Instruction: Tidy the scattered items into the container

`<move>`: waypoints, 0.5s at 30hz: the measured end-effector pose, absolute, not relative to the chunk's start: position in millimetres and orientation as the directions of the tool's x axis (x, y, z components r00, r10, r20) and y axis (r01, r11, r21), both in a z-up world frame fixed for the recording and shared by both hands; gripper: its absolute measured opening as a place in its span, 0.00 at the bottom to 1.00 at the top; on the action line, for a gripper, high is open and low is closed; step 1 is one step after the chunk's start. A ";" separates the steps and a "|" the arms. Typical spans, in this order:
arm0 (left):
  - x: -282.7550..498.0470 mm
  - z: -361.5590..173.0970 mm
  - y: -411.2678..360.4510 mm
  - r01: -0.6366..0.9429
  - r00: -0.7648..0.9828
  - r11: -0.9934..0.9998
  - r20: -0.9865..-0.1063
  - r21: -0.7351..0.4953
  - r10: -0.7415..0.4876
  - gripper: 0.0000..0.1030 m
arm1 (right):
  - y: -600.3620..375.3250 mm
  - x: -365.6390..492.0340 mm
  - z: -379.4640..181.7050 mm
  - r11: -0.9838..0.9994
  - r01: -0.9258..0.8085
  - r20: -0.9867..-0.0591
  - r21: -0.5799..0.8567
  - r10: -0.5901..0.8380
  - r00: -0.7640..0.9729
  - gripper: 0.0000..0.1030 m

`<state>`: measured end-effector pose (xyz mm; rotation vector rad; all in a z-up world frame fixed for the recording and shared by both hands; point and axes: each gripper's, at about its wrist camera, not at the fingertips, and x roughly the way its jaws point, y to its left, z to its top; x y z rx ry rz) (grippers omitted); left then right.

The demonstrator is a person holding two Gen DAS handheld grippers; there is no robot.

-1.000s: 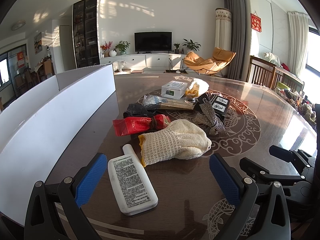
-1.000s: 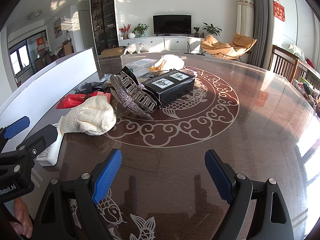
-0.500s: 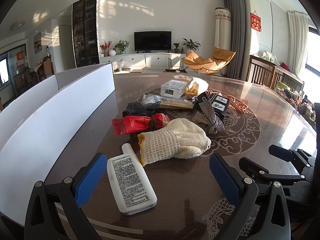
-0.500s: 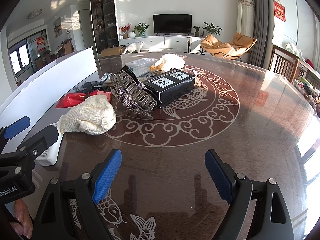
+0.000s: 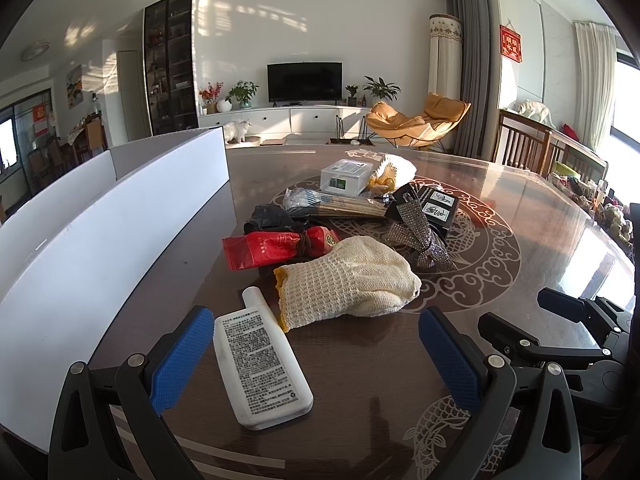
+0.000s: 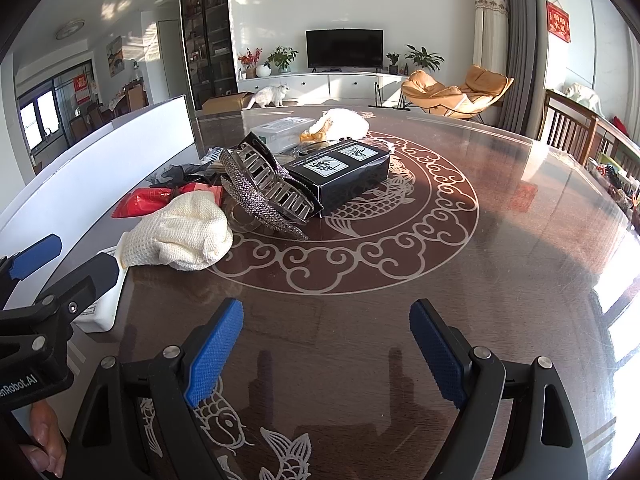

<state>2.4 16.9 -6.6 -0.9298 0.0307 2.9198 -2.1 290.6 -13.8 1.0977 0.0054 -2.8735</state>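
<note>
Big brown table [image 5: 520,208], tall white box [image 5: 100,248] on its left side, pile of things beside it, glove [image 5: 344,280] touching white bottle [image 5: 260,364], left gripper [image 5: 316,360] wide open around bottle, right gripper [image 6: 324,348] wide open over bare table

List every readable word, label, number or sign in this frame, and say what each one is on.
"nRobot.AI", cut off at the frame edge: on the left gripper body, right wrist view.
White bottle: dense printed label, too small to read.
Black box: two white labels with brush-style characters, not legible.
Red wall hanging: gold characters, blurred.
Clear box: label unreadable.
</note>
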 end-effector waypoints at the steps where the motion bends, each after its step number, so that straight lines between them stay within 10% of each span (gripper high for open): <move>1: 2.4 -6.6 17.2 -0.080 -0.813 -0.997 -0.578 -0.003 0.067 1.00 | 290.4 -1.9 -13.9 -0.998 0.062 -0.666 0.022 -0.061 -0.743 0.83; 15: 2.5 -6.6 18.6 -0.082 -0.814 -0.997 -0.577 -0.002 0.068 1.00 | 289.9 -2.3 -13.3 -0.998 0.061 -0.667 0.023 -0.061 -0.743 0.83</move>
